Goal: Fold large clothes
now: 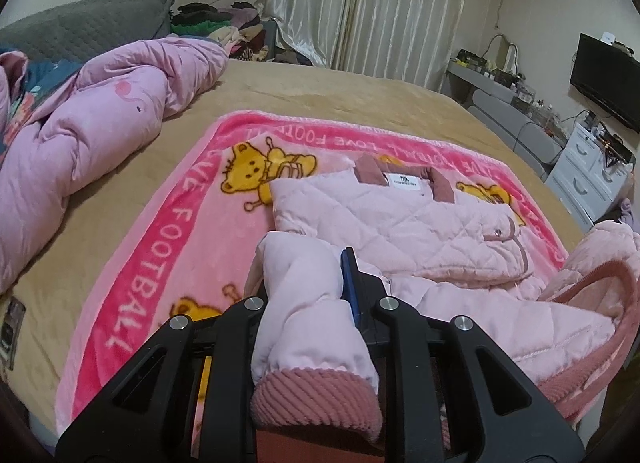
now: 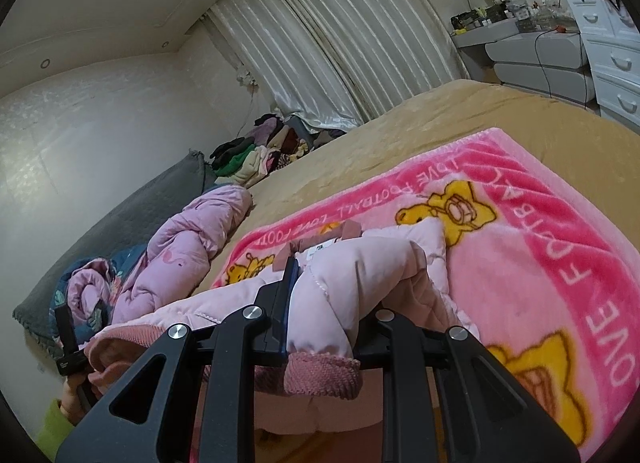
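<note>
A pale pink quilted jacket point(image 1: 400, 223) was seen spread on a pink bear-print blanket point(image 1: 160, 231) laid over the tan-covered bed point(image 1: 312, 91). One sleeve end (just above its corduroy cuff point(image 1: 316, 395)) was clamped in the left claw point(image 1: 308, 283). Another sleeve point(image 2: 344, 283) was pinched likewise in the right claw point(image 2: 324, 299), with a crumpled pink duvet point(image 1: 100, 123) lying off to the left.

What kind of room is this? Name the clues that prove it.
A home bedroom, most likely. A wide bed in a tan cover fills both views, with a pink duvet bunched beside a grey headboard. Long curtains and a white chest of drawers line the walls.
</note>
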